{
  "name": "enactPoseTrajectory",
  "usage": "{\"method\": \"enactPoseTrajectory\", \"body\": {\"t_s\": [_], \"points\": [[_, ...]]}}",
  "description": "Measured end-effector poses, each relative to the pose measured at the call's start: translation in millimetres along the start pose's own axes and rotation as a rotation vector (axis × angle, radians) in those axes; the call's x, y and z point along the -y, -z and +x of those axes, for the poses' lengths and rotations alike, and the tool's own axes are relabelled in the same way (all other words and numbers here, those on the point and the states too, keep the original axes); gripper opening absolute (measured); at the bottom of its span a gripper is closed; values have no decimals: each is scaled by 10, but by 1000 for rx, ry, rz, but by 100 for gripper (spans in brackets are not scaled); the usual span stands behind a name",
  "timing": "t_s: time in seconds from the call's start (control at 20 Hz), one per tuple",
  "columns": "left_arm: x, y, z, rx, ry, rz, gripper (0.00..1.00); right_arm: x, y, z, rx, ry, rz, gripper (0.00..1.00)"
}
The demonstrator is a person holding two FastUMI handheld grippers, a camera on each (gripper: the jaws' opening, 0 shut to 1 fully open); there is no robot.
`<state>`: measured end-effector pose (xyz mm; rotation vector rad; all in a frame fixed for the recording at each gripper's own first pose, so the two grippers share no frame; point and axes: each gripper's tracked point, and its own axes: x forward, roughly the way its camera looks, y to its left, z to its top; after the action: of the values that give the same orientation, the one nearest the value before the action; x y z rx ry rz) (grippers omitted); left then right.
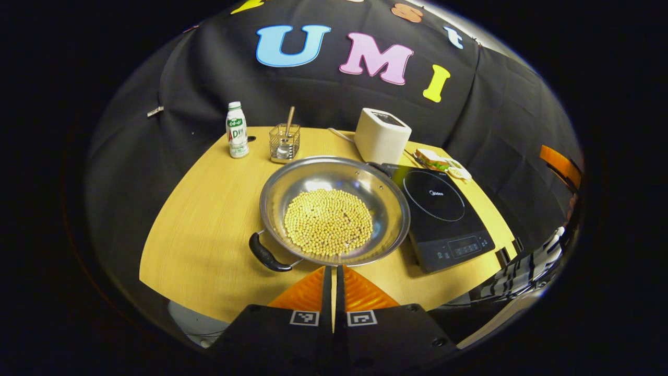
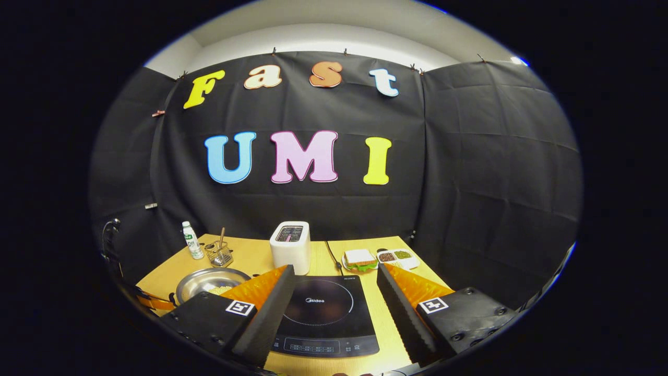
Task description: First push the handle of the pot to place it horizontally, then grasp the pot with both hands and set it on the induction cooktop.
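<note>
Two handheld grippers are hovering over a yellow wooden desk (image 1: 209, 230) in a booth. In the left gripper view, the left gripper (image 1: 334, 277) is pointing at the near rim of a wide steel pot (image 1: 334, 209), its jaws pressed together with only a thin slit between them, gripping nothing. The pot is sitting on the desk just left of the black induction cooktop (image 1: 443, 219), its rim overlapping the cooktop's left edge in the picture. A flat layer of pale soybeans (image 1: 329, 222) is covering the pot's bottom. One black pot handle (image 1: 266, 255) is sticking out at the near left, just beside the gripper's tips.

In the right gripper view, the right gripper (image 2: 334, 292) is hanging above the cooktop's near edge, its jaws spread wide on either side of the cooking ring and gripping nothing.

Along the back of the desk are standing a white drink bottle (image 1: 237, 130), a wire holder with a spoon (image 1: 285, 141) and a white toaster (image 1: 382, 136). A sandwich on a plate (image 2: 359, 259) and a small tray of beans (image 2: 396, 257) are lying to the toaster's right.
</note>
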<state>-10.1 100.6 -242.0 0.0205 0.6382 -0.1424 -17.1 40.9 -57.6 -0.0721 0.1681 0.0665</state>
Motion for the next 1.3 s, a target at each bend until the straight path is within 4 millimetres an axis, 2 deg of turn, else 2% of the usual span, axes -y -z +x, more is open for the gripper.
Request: {"method": "enactPoseTrajectory", "body": {"t_s": [0.35, 0.55, 0.9, 1.3], "points": [[-213, 213, 322, -100, -1, 11, 5, -107, 62, 180, -37, -18, -20, 98], [-353, 253, 437, -132, -23, 3, 5, -118, 141, 238, -68, -17, -24, 98], [-486, 221, 568, -161, -33, -22, 5, -226, 24, 255, -22, -27, -59, 98], [-772, 120, 651, -171, -74, 8, 5, -154, 105, 204, -29, -1, -59, 98]]}}
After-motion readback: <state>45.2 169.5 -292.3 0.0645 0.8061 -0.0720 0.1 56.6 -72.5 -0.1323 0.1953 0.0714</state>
